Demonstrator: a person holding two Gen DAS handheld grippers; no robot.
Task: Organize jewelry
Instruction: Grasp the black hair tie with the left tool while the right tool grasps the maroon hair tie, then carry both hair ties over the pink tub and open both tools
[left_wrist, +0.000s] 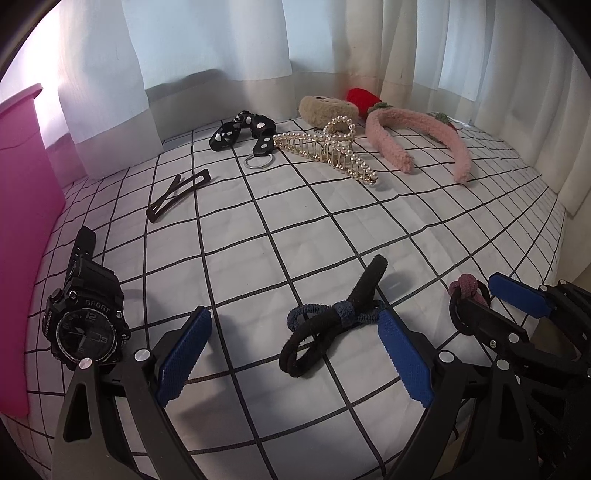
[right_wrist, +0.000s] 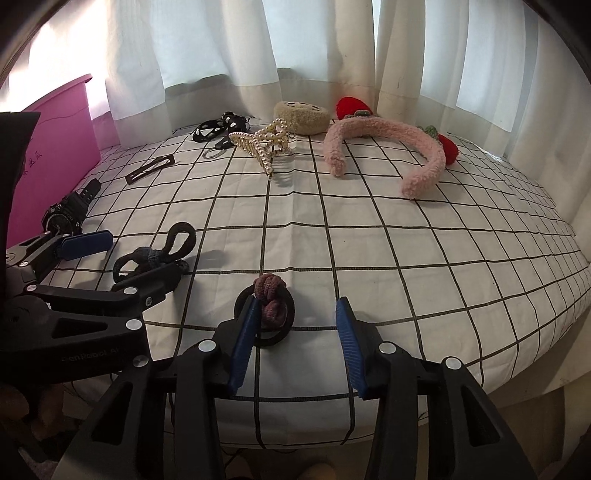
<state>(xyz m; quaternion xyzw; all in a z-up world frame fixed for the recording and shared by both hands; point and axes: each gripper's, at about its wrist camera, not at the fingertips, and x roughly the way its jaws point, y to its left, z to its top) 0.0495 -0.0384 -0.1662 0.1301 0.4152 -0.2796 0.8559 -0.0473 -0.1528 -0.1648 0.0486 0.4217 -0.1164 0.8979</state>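
We see a white cloth (right_wrist: 369, 240) with thin black lines that make lots of squares. It covers the whole table and looks a bit wrinkled. Behind it hang long white curtains (right_wrist: 221, 48), with soft folds and light coming through them. Their bottom edges touch the back of the cloth. On the left side stands a big pink box (left_wrist: 22, 229), just beside the edge of the cloth. We can see some small dark writing on its side, too small to read.

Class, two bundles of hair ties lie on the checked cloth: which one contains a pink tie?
The hair-tie bundle by the right gripper; the other bundle is black and navy.
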